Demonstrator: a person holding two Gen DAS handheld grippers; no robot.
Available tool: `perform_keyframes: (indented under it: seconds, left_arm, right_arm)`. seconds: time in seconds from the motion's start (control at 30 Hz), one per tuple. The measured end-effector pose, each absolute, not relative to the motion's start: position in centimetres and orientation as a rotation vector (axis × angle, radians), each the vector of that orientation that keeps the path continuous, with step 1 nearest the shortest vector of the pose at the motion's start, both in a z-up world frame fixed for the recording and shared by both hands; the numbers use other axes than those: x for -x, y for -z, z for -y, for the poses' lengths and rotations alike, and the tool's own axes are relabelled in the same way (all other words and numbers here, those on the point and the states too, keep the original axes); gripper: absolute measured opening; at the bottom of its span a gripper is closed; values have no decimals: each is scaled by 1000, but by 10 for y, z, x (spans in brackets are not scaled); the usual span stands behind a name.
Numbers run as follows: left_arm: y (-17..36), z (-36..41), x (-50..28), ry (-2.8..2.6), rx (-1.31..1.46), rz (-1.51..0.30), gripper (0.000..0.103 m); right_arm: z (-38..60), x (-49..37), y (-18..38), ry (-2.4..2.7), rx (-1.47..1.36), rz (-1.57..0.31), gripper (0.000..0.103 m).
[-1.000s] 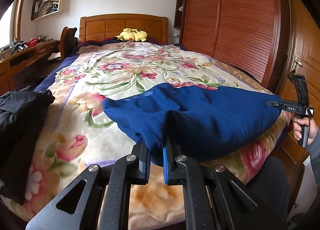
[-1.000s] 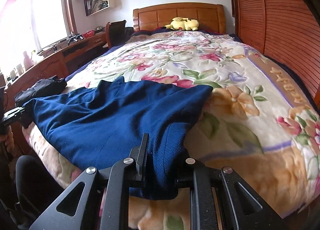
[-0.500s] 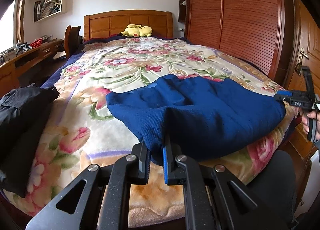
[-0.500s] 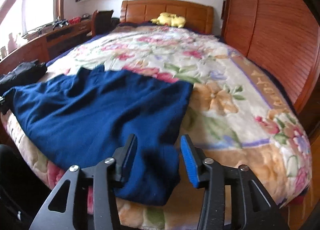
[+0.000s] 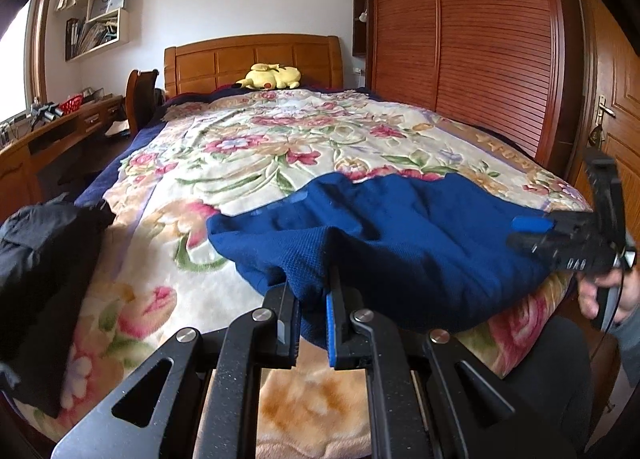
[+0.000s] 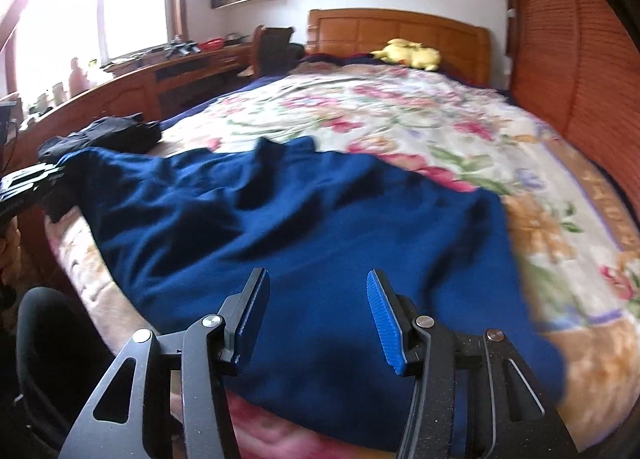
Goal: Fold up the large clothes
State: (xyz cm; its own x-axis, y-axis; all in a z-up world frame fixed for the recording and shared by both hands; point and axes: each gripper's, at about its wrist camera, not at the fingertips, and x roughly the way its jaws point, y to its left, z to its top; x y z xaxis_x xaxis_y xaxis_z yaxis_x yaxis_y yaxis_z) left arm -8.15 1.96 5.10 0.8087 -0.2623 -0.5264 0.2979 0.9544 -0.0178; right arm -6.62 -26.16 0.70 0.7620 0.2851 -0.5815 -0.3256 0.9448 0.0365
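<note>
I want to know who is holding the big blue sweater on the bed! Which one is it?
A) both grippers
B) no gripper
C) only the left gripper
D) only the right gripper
C: the left gripper is shut on a bunched fold of the blue sweater, while the right gripper is wide open above the cloth with nothing between its pads.

Left wrist view low at bed foot, facing the wooden headboard [image 5: 253,59], close over the dark blue knitted garment [image 5: 404,235], right wrist view likewise from the right, angled left, sharing floral blanket [image 6: 420,119], yellow plush toy [image 6: 408,53].
</note>
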Motion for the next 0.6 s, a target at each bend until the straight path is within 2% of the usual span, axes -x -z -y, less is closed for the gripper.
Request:
perform_keyframes:
  seconds: [0.37, 0.6]
  left_arm:
    - [-73, 8, 72, 327, -83, -501, 10]
    - [-100, 49, 62, 389, -117, -472, 10]
  right_arm:
    - [246, 53, 31, -381, 74, -659, 53]
    - [272, 62, 20, -363, 4, -634, 53]
